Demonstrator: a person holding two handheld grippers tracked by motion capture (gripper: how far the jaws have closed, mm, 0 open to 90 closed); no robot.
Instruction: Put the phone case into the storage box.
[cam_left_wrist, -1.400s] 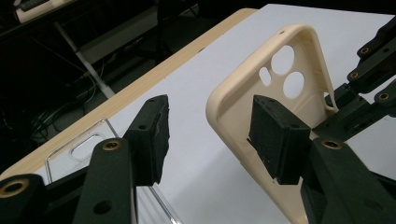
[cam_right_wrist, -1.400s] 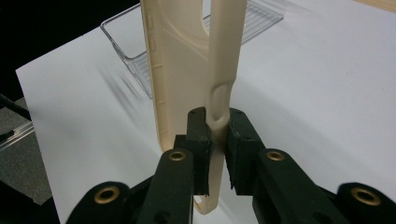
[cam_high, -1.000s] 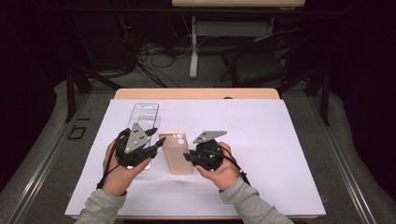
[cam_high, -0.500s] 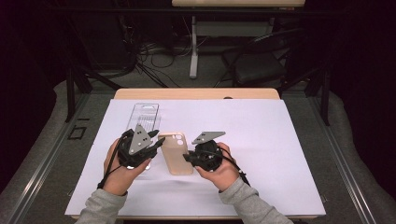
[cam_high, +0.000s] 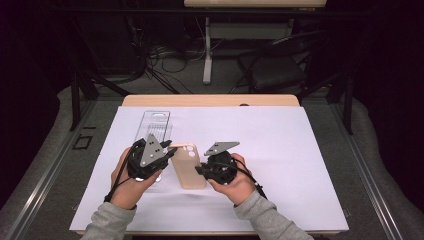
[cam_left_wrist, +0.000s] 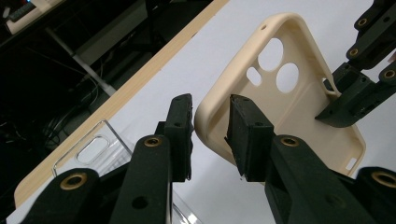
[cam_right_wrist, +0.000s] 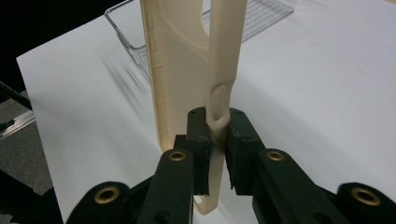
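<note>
Beige phone case (cam_right_wrist: 219, 93) edge pinched in right hand-held gripper (cam_right_wrist: 215, 140), above table.

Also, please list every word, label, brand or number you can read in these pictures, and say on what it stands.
None: no readable text anywhere.
Beige phone case: plain, no print or logo.
Clear plastic tray: no label visible.
White table cover: blank.
</note>
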